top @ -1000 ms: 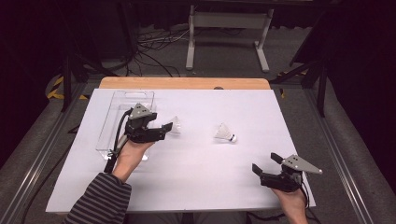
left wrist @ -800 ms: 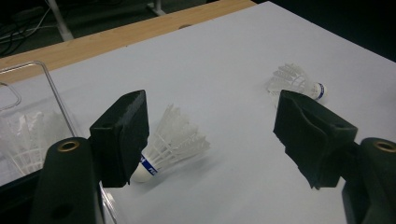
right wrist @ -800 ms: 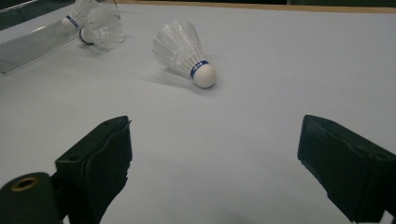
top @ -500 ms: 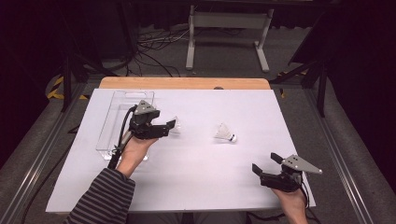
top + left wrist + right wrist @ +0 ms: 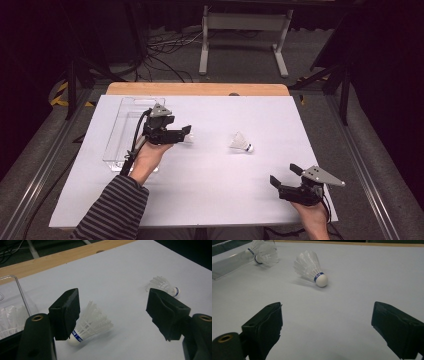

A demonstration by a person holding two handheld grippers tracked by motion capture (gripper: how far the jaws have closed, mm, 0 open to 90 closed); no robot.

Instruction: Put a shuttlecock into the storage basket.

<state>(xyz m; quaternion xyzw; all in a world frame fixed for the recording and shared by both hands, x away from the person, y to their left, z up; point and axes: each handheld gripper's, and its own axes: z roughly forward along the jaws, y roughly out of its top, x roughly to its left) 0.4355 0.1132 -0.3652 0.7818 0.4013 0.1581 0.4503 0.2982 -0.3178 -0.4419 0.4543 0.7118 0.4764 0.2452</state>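
White sheet [image 5: 200, 200] on wooden table [image 5: 197, 89]

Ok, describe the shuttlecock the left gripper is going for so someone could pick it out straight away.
Start at the white sheet covering the table, then find the clear plastic tray at its left. Just right of the tray, a white feathered shuttlecock with a blue band lies on its side between the open left gripper jaws. The other loose shuttlecock lies alone mid-sheet.
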